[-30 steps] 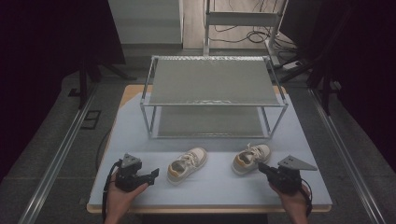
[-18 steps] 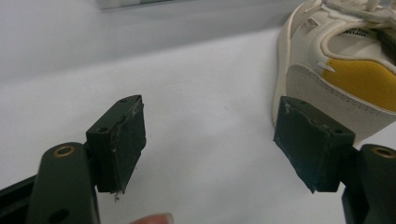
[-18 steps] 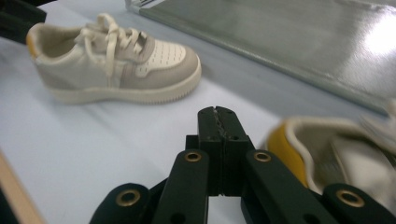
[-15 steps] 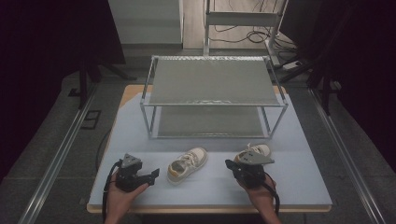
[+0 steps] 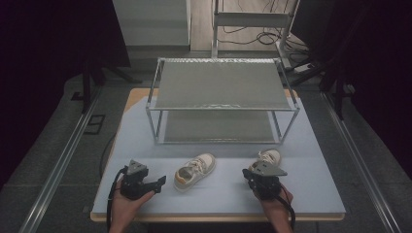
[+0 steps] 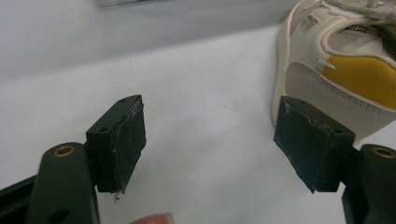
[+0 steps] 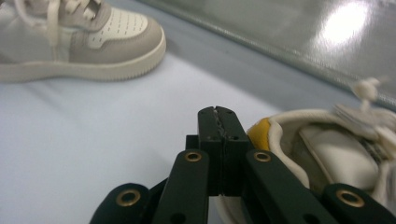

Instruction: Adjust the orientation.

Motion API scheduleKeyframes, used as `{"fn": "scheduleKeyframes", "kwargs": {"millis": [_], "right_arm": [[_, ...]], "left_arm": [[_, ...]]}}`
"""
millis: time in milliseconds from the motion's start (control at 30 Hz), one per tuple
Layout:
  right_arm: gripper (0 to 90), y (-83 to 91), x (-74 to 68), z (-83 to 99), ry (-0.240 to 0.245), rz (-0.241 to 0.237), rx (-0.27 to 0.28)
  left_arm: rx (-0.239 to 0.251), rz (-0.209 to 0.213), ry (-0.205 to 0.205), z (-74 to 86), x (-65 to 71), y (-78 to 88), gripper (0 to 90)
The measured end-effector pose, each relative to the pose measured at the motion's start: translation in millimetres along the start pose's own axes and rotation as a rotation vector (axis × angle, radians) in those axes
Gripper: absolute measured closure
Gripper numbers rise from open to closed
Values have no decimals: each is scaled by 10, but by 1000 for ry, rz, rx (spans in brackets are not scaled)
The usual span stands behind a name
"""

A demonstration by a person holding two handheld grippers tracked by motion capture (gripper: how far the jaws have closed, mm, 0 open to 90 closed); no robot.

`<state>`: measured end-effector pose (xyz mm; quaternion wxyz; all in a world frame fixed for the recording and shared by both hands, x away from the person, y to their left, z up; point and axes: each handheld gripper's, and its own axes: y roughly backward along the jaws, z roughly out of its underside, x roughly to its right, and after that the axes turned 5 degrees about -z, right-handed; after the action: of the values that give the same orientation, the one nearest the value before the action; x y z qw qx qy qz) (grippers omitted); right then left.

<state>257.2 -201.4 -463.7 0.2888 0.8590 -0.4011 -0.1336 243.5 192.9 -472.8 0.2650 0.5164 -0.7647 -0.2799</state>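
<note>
**High view: right tool closing in on the right-hand shoe**

High view puts the two small white-and-grey sneakers with yellow linings on the pale blue table [image 5: 311, 194], low in the frame and in front of the two-tier metal wire rack [image 5: 221, 92]. The left sneaker [image 5: 194, 171] lies near the bottom centre, toe toward the rack. The right sneaker [image 5: 268, 158] sits at lower right, partly hidden behind my right tool [image 5: 252, 175].

In the right gripper view my jaws are pressed flat together with nothing between them, their tip just beside the yellow-lined heel collar of the right sneaker [image 7: 327, 154] at the lower right of the frame; the other shoe [image 7: 79, 39] lies at upper left. My left tool [image 6: 210, 149] stands wide apart and empty, low over the table, with the heel of the left sneaker [image 6: 336, 79] at the right edge, just beyond the right-hand pad.

I judge the step in hand to be taking the right shoe by its heel collar. To do it well I should first spread the jaws, then slide one pad inside the collar and one outside, on the firm heel counter and not on the loose laces. A pinch placed deep enough should keep the shoe from swinging toe-down on the lift.
</note>
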Motion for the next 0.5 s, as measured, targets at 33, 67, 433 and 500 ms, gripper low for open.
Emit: {"fn": "scheduleKeyframes", "kwargs": {"millis": [33, 67, 433, 500], "right_arm": [[893, 0, 0, 0, 0, 0, 0], [893, 21, 3, 16, -1, 1, 1], [891, 397, 187, 292, -82, -56, 22], [890, 452, 218, 339, -91, -54, 20]], "left_arm": [[0, 0, 0, 0, 0, 0, 247], [1, 2, -1, 0, -1, 0, 247], [0, 9, 7, -2, -11, 15, 247], [-2, 11, 10, 0, -17, 14, 247]]}}
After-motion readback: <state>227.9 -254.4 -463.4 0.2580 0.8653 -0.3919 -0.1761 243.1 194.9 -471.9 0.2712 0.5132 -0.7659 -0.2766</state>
